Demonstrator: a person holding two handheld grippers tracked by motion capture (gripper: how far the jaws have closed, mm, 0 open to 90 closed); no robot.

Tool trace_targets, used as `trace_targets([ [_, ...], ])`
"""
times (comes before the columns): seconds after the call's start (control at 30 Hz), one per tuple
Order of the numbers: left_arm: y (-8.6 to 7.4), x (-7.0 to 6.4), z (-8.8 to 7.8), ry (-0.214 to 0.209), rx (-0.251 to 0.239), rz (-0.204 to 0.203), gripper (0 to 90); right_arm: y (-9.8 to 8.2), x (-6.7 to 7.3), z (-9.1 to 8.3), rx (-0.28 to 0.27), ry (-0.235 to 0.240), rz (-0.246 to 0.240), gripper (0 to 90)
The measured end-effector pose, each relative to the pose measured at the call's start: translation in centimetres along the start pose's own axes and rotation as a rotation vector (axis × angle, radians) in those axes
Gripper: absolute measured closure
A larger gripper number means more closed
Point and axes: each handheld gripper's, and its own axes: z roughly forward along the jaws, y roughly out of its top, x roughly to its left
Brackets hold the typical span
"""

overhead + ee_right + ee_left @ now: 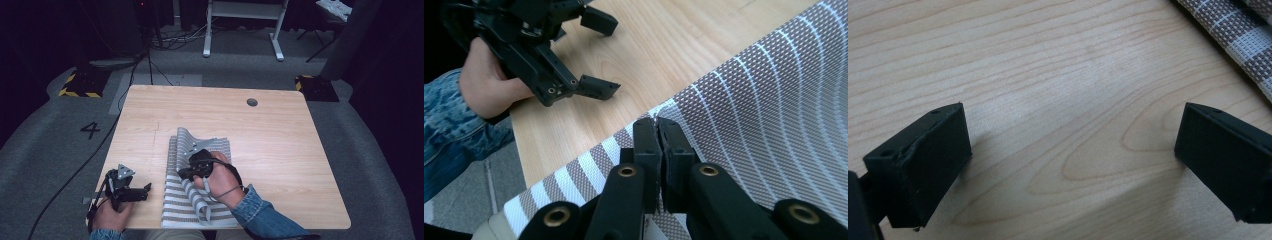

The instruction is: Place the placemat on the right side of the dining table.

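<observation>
Striped cloth (200, 190) pinched by right gripper (657, 121) (jaws closed).

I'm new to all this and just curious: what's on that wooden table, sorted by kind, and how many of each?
Striped cloth: 1, brown and white, partly lifted.
Hand-held claw: 2, the left claw open over bare wood, the right claw pinched on the cloth's edge.
Total: 3

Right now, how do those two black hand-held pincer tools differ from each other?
The left gripper has its jaws wide apart over bare wood; the right gripper has its jaws pressed together on an edge of the brown-and-white striped woven cloth. The left sits at the wooden table's near left edge; the right is over the cloth. Both are black and hand-held.
</observation>
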Motion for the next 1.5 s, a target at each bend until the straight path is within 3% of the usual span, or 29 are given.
trace_targets([
  [0.13, 0.2, 0.3, 0.1, -0.012, 0.003, 0.019, 1.5, 0.2, -0.2, -2.4, -0.015, -0.026, -0.010, 88.2],
  [0.17, 0.2, 0.3, 0.2, -0.013, 0.000, 0.017, 1.5, 0.3, -0.2, -3.0, -0.013, -0.032, 0.008, 88.2],
  [0.23, 0.3, 0.3, 0.2, -0.015, 0.000, 0.018, 1.6, 0.4, -0.4, -4.1, -0.029, -0.046, -0.012, 88.4],
  [0.3, 0.3, 0.3, 0.3, -0.013, 0.000, 0.014, 1.6, 0.5, -0.4, -5.3, -0.041, -0.064, 0.000, 88.5],
  [0.33, 0.3, 0.3, 0.3, -0.007, 0.000, 0.015, 1.6, 0.5, -0.6, -5.6, -0.047, -0.070, -0.015, 88.5],
  [0.5, 0.4, 0.4, 0.3, -0.017, 0.004, 0.020, 1.3, 0.7, -1.0, -7.7, -0.078, -0.085, 0.007, 88.5],
  [0.63, 0.4, 0.4, 0.3, -0.014, 0.003, 0.019, 1.3, 0.9, -1.5, -9.3, -0.095, -0.109, -0.024, 88.5],
  [0.93, 0.4, 0.4, 0.3, -0.016, 0.004, 0.023, 1.4, 1.3, -2.5, -12.5, -0.136, -0.163, -0.014, 88.6],
  [1.17, 0.4, 0.4, 0.3, -0.017, 0.005, 0.026, 1.5, 1.4, -4.0, -15.7, -0.169, -0.233, -0.024, 88.7],
  [1.37, 0.4, 0.4, 0.3, -0.016, 0.003, 0.023, 1.6, 1.5, -5.3, -17.5, -0.199, -0.273, -0.019, 88.8],
  [1.5, 0.4, 0.4, 0.3, -0.015, 0.003, 0.023, 1.6, 1.3, -6.4, -18.8, -0.195, -0.326, -0.025, 88.8],
])
